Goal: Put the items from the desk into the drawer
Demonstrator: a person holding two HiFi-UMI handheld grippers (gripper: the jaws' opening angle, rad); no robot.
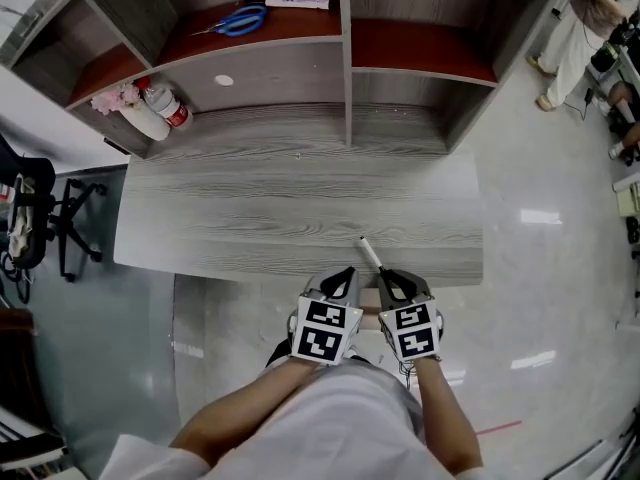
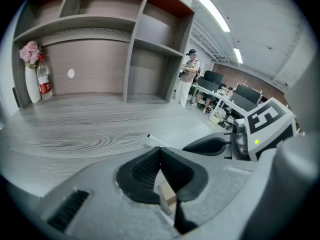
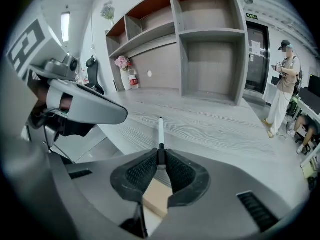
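Observation:
A white pen with a black end (image 1: 370, 255) sticks out over the front edge of the grey wood desk (image 1: 250, 208), pointing away from me. My right gripper (image 1: 386, 278) is shut on the pen's black end, and in the right gripper view the pen (image 3: 160, 129) rises straight from the closed pads (image 3: 150, 169). My left gripper (image 1: 344, 274) hovers close beside it on the left, shut, nothing between its pads (image 2: 145, 169). A narrow tan wooden strip (image 1: 369, 297) shows between the two grippers, just below the desk's edge; whether it is the drawer is unclear.
Blue scissors (image 1: 238, 20) and a white tube (image 1: 297, 3) lie on the upper shelf. A bottle (image 1: 168, 106) and a vase with pink flowers (image 1: 135, 108) stand at the desk's back left. An office chair (image 1: 40, 218) is left of the desk. People stand at the far right (image 1: 580, 28).

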